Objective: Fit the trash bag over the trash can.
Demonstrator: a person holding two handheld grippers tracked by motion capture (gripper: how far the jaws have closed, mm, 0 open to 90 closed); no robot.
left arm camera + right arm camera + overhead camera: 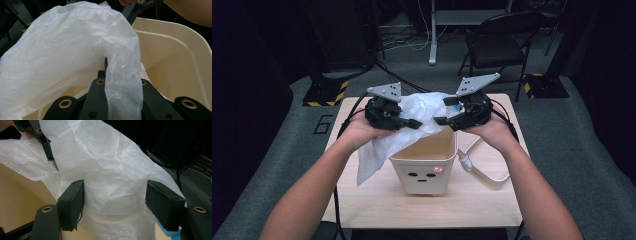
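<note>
On light wood table [377, 200] — cream bin [424, 167], white bag [382, 145]; dark rm, folding chair [499, 42].

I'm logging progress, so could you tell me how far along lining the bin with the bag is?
Partly done. The white plastic bag is draped over the cream bin's far rim. The left gripper is pinching it; the right gripper is open around a fold. The near rim remains uncovered.

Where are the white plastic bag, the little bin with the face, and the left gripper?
white plastic bag [377, 150]: high view, on the part hanging down beside the bin.
bin [422, 177]: high view, on its front wall with the face.
left gripper [414, 123]: high view, at its jaw tips on the bag.
</note>
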